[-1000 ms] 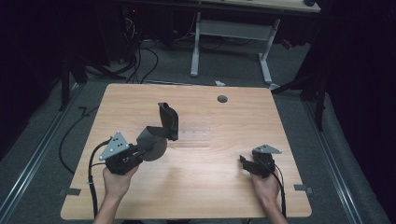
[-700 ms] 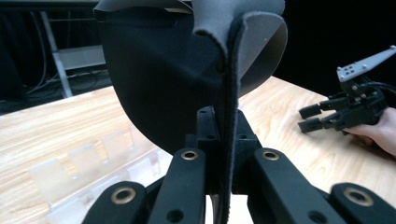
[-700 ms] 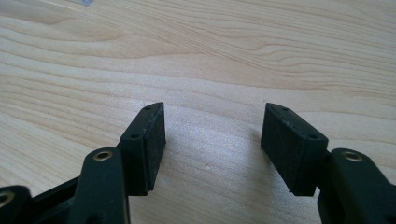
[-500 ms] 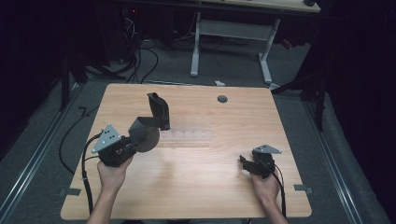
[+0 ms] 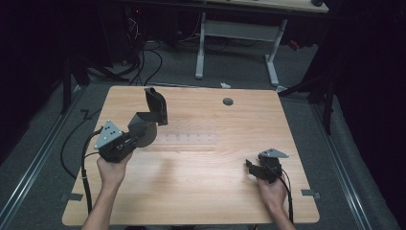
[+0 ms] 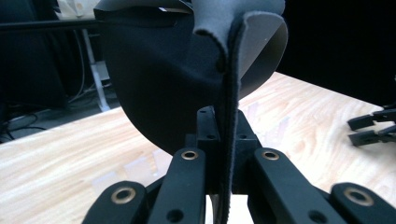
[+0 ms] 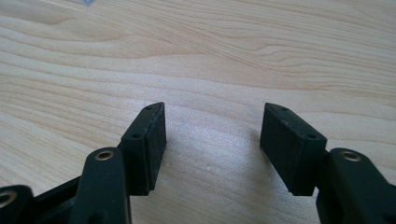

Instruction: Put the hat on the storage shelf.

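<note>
Wooden table (image 5: 201,191); left hand-held gripper (image 5: 125,143) clenched on dark floppy mat (image 5: 146,125), mat lifted above jaws.

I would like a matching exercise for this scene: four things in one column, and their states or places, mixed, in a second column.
Things:
1. left gripper
2. right gripper
3. dark grey floppy round pad with a black underside
4. small round dark hole in the wooden table top

States or places:
A. jaws apart, nothing between them
B. lifted off the table, folded over
C. near the far edge of the light wooden table
D. jaws closed on a thin edge

Pairs: 1-D, 2-A, 3-B, 4-C
</note>
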Demonstrator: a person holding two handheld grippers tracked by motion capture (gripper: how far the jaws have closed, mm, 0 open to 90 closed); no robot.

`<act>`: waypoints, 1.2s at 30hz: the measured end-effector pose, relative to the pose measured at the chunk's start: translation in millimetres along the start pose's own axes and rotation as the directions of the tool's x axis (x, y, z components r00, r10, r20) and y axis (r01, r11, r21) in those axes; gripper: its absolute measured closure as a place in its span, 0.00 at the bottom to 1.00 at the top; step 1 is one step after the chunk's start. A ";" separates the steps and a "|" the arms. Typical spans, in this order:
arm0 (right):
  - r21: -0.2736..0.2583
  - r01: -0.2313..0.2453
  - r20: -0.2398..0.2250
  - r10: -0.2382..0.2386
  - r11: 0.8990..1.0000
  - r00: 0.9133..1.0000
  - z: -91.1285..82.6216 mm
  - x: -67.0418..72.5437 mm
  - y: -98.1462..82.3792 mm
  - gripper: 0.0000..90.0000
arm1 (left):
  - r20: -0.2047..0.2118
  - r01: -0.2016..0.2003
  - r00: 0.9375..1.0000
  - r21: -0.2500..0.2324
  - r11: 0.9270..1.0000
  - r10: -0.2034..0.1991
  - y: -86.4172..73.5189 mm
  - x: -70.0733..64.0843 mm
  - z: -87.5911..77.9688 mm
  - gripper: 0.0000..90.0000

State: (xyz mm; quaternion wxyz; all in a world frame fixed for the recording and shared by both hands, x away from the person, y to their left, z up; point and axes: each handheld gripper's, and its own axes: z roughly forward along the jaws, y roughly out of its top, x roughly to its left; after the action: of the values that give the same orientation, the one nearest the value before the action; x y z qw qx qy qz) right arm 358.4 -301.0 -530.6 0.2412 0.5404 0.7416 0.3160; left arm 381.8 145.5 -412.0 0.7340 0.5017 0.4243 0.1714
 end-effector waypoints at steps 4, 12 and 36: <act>0.000 0.000 0.000 0.000 1.000 1.000 0.0 0.0 0.0 0.46 | -0.013 -0.006 1.000 -0.013 1.000 0.005 1.2 8.9 6.4 0.96; 0.000 0.000 -0.001 0.000 1.000 1.000 0.0 -0.1 0.0 0.46 | -0.046 -0.010 0.999 -0.012 1.000 0.010 -3.4 29.8 17.5 0.96; 0.000 0.000 -0.003 0.000 1.000 1.000 0.1 0.0 0.0 0.45 | -0.097 -0.022 0.995 -0.003 1.000 0.021 -8.8 56.3 27.6 0.96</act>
State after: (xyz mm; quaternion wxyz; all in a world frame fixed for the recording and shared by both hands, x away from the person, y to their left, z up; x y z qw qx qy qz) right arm 358.4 -301.0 -530.6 0.2401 0.5399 0.7420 0.3167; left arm 434.9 163.5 -441.4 0.7116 0.4960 0.4538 0.2043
